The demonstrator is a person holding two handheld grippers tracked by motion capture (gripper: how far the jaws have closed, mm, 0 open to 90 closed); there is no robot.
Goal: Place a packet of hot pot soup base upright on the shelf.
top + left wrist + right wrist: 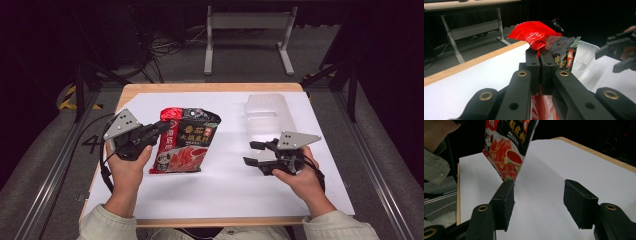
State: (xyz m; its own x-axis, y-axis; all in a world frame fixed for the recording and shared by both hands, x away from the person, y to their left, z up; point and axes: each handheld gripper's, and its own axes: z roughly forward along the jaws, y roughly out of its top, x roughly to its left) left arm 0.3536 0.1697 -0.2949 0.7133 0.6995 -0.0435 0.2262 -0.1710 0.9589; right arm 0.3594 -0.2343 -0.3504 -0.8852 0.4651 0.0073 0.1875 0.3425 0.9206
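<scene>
A red and black food pouch (187,140) with printed characters sits left of the table's middle. My left gripper (164,126) is shut on its left edge. In the left gripper view the jaws (540,62) pinch the pouch (536,32), which rises crumpled above them. My right gripper (249,153) is open to the pouch's right, with a stretch of white sheet between them. In the right gripper view its pads (507,195) stand wide with nothing between them, and the pouch (509,142) hangs tilted just beyond them, its lower corner close to the sheet.
A white sheet (220,190) covers the wooden table (210,87). A clear plastic container (267,115) lies at the back right, beyond my right gripper. A grey metal frame (247,30) stands on the floor behind the table. A sleeve (434,167) is at the left.
</scene>
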